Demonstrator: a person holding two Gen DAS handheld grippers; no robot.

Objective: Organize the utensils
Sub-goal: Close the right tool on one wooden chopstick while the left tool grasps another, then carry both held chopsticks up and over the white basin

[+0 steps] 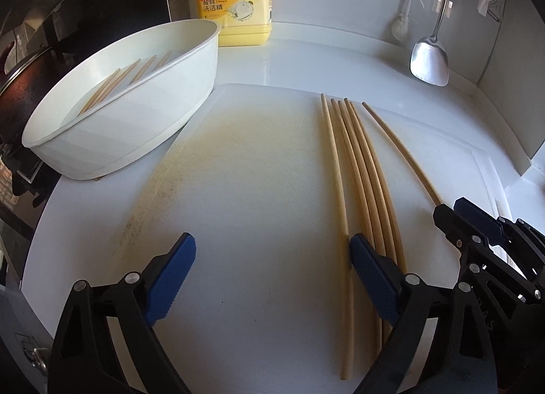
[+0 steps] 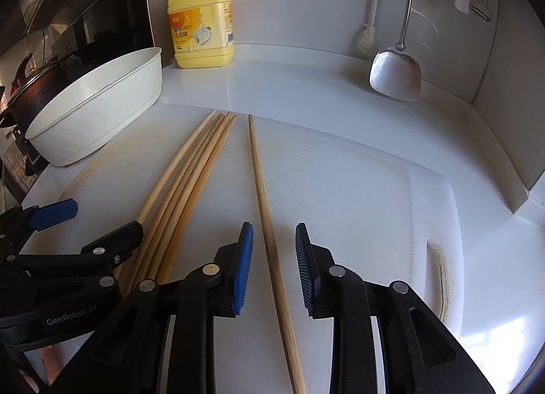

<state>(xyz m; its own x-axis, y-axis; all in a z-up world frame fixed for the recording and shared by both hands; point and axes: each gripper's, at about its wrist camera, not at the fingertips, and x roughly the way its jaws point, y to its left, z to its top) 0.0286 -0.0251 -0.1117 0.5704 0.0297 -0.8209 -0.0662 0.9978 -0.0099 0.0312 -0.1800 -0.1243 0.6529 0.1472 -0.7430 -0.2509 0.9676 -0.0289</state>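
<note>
Broadly, the white worktop [image 2: 306, 87] carries a pale cutting board [image 1: 255, 172], and at its left edge stands a white oval tub [image 1: 136, 114] that already holds a few chopsticks [image 1: 119, 82]. On the board lies a bunch of five chopsticks [image 1: 357, 169], touching side by side, with a single chopstick [image 2: 262, 189] apart to their right.

The left hand-held gripper [image 1: 272, 268] stands wide open with nothing between its pads; its right pad sits in among the bunch, just right of the leftmost stick. The right hand-held gripper [image 2: 274, 268] straddles the single chopstick with its jaws part-way apart, and a gap shows on both sides, so it is not gripping yet.

Risks, as I judge them: the left pad could wedge between sticks and scatter the bunch when it closes, or catch only one. The round single stick could roll or pivot out of a grip taken near its end. The two grippers work close together and could knock each other.

Around: a yellow detergent bottle [image 2: 201, 32] behind the tub, a steel spatula [image 2: 395, 73] hanging at the back wall, a dark pot [image 1: 13, 97] at far left. None blocks the path to the tub
</note>
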